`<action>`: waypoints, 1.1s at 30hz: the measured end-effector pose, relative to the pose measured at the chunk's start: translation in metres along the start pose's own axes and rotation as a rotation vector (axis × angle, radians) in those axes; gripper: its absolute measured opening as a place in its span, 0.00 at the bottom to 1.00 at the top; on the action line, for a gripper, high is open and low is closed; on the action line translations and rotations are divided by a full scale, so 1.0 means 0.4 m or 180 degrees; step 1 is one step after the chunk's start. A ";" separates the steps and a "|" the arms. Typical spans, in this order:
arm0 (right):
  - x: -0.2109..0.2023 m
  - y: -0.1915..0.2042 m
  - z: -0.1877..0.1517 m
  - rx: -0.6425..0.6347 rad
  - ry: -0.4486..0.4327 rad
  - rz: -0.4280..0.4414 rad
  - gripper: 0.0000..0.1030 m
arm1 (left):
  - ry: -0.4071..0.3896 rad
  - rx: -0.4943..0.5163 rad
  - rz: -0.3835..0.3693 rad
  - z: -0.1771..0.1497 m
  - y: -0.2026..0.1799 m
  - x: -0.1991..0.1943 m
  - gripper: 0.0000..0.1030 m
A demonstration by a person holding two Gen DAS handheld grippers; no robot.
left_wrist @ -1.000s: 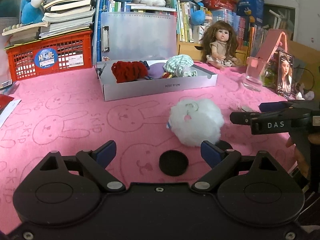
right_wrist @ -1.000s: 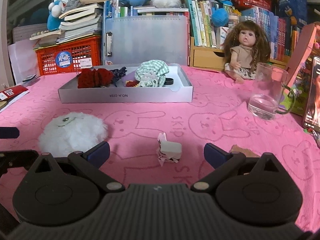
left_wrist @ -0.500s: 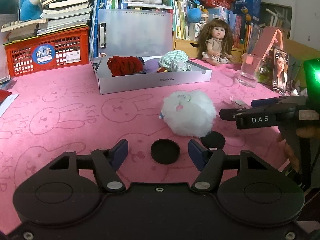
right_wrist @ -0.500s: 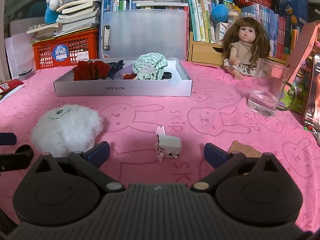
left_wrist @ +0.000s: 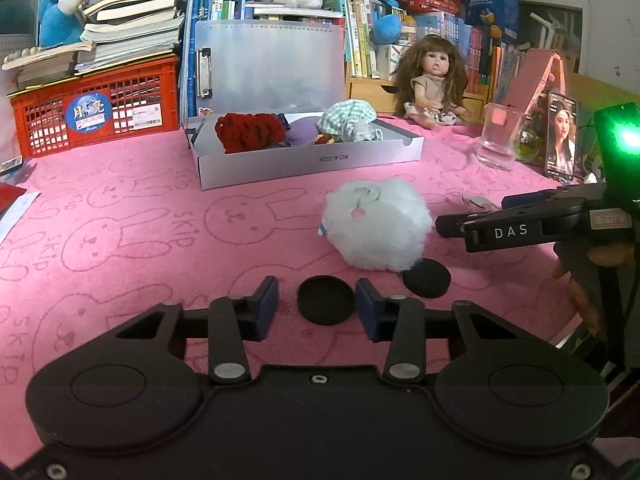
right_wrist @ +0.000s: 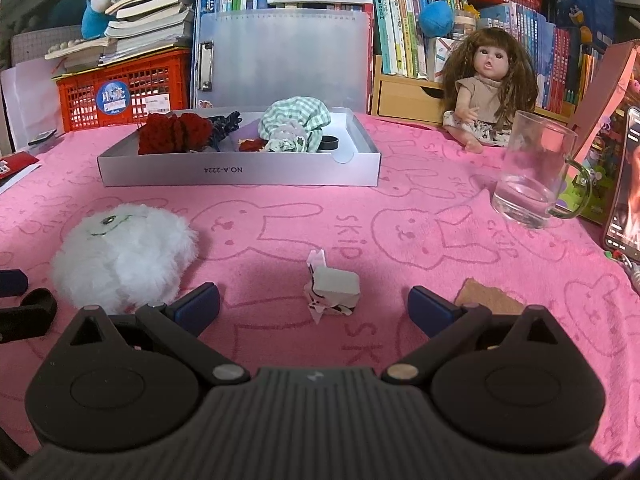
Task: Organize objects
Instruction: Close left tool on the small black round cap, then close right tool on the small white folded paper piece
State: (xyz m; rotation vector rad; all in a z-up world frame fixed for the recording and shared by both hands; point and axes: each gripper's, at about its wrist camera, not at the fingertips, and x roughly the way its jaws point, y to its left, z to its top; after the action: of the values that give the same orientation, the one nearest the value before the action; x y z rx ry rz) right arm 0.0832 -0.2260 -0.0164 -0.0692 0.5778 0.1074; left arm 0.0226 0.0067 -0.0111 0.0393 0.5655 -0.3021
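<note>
Black disc [left_wrist: 326, 300] is seen lying flat on the pink counter [left_wrist: 120, 216], between the fingers of the left tool [left_wrist: 317, 304], whose pads stand a little apart from its rim on both sides. It is judged light, stiff and thin, best pinched across its edge. Against the frame of a second ago, the left jaws have been narrowed markedly around it. The right tool [right_wrist: 314, 306] is held spread wide about a small crumpled paper piece [right_wrist: 334, 290], unchanged.
</note>
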 end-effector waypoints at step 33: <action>-0.007 0.008 0.025 0.0004 0.0055 0.0072 0.83 | -0.0057 -0.0157 0.0073 0.030 0.028 -0.006 0.29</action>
State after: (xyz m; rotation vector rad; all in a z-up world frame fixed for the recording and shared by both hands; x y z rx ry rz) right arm 0.0858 -0.2223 -0.0065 -0.0623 0.5959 0.1286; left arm 0.0304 0.0167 -0.0003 -0.0046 0.5544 -0.2659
